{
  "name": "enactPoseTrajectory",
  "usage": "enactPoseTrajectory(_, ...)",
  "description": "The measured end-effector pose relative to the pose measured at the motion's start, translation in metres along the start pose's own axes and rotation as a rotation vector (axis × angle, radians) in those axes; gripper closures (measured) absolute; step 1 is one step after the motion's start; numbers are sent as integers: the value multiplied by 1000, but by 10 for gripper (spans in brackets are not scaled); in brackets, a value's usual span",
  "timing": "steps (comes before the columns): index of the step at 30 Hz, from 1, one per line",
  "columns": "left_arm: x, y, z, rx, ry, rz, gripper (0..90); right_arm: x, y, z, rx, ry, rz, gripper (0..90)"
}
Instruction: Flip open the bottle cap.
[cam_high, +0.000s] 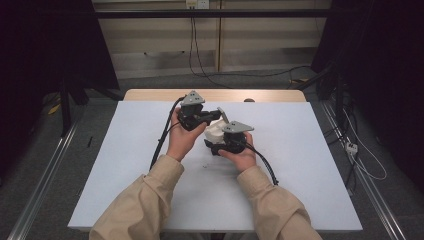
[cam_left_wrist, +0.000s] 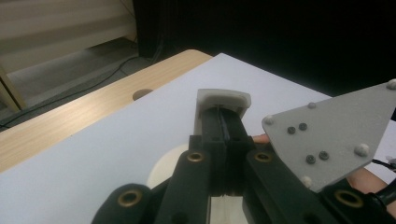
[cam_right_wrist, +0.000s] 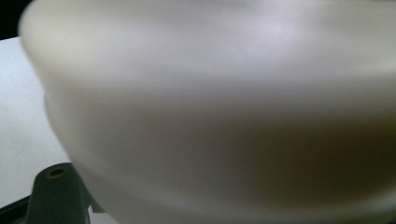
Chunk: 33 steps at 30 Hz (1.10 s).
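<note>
One white container (cam_high: 214, 131), rounded and made of opaque, matte plastic, was held above the middle of the white-covered bench (cam_high: 300, 165), between the two hand-held grippers. Its contents could not be seen. In the right gripper view its pale, smooth wall (cam_right_wrist: 224, 116) stood very close and blurred, shading to a brownish tint lower down.

The left hand-held gripper (cam_high: 220, 114) had its jaws brought together on a thin, flat whitish piece (cam_left_wrist: 223, 99) with rounded corners, which stood up above the container; whether this was a lid or tab, and whether it joined the container, could not be told. The right hand-held gripper (cam_high: 216, 145) was pressed against the container's near side, jaws closed upon it.

Beyond the white cover, a strip of the bench's wooden top (cam_high: 210, 95) showed.
</note>
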<state>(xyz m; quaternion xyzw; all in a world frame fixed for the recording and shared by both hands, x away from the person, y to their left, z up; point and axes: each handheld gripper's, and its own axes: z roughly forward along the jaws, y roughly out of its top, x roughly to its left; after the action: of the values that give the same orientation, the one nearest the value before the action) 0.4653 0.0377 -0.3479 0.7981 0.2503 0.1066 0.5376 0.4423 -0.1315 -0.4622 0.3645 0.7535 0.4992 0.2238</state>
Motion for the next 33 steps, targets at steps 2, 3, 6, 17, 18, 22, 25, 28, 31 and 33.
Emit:
enactPoseTrajectory(2, 0, 1, 1, 0, 3, -1, 900, 0, 0, 0, 0, 0, 0, 187)
enactPoseTrajectory(3, 1, 1, 1, 1, 2, -1, 900, 0, 0, 0, 0, 0, -1, 187)
enactPoseTrajectory(6, 1, 3, 3, 1, 5, 1, 900, 0, 0, 0, 0, 0, 0, 187)
enactPoseTrajectory(17, 3, 6, 6, 2, 6, 0, 900, 0, 0, 0, 2, -2, 0, 187)
enactPoseTrajectory(18, 3, 6, 7, 4, 5, 2, 900, 0, 0, 0, 2, -1, 0, 187)
enactPoseTrajectory(22, 2, 8, 9, 1, 3, 4, 900, 0, 0, 0, 2, -2, -2, 187)
enactPoseTrajectory(25, 2, 9, 10, 1, 0, 6, 900, 0, 0, 0, 2, -2, 1, 188)
enactPoseTrajectory(28, 3, 10, 10, 2, 3, 6, 900, 0, 0, 0, 2, -2, -1, 187)
enactPoseTrajectory(31, 3, 11, 12, -1, 1, 6, 900, 0, 0, 0, 2, -3, -2, 188)
enactPoseTrajectory(33, 3, 12, 13, 0, 1, 6, 900, 0, 0, 0, 2, -3, -2, 187)
